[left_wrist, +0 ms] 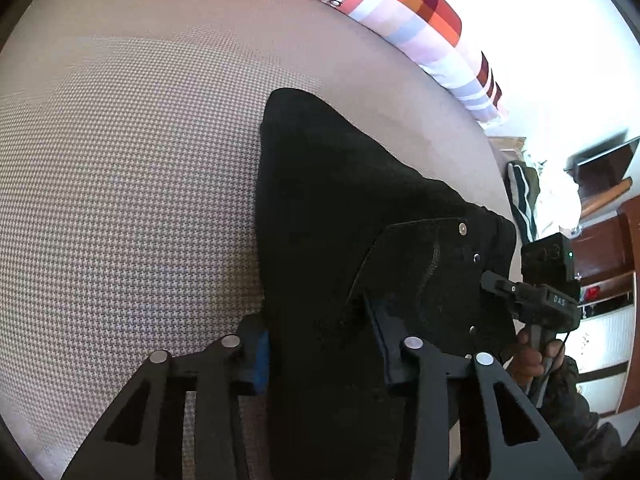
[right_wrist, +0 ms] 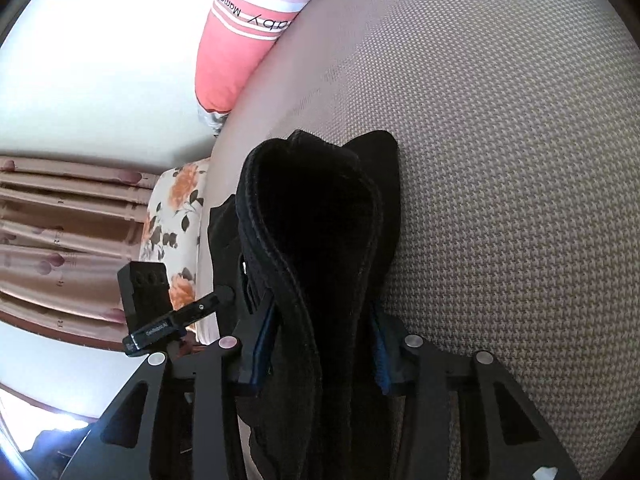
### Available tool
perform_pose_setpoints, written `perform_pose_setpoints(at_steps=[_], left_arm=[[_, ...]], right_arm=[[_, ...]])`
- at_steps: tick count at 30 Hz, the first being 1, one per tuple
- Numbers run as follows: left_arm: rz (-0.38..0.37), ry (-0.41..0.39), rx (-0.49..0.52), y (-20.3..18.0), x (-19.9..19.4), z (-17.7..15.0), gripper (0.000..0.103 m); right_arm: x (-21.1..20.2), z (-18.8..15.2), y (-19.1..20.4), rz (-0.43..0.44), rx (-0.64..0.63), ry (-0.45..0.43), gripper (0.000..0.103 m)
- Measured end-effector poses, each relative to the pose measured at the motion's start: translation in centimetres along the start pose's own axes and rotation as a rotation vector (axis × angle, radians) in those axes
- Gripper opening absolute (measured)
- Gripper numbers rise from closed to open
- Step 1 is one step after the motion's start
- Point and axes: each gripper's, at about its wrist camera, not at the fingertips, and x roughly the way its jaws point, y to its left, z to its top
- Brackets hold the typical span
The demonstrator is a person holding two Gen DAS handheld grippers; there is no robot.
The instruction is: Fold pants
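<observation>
Each hand-held gripper, left and right, is half-closed, pinching the black pants.

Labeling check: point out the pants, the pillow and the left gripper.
pants [left_wrist: 340, 208]: left wrist view, leg fabric.
pillow [right_wrist: 224, 64]: right wrist view, pink panel.
left gripper [left_wrist: 320, 352]: left wrist view, midway between fingertips.
</observation>
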Motion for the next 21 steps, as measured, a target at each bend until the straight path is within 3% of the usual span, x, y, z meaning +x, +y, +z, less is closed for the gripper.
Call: perform_pose_setpoints(at_steps=[13, 21], left_arm=[[0.109, -0.026, 0.042, -1.8, 0.7, -0.3, 0.035], [0.159, -0.045, 0.092, -3.3, 0.5, -0.5, 0.022]], right_arm=[[0.3, -0.6, 0.8, -0.063, 0.014, -0.044, 0.036], [0.8, -1.1, 3.1, -0.163, 0.005, -0.086, 0.033]])
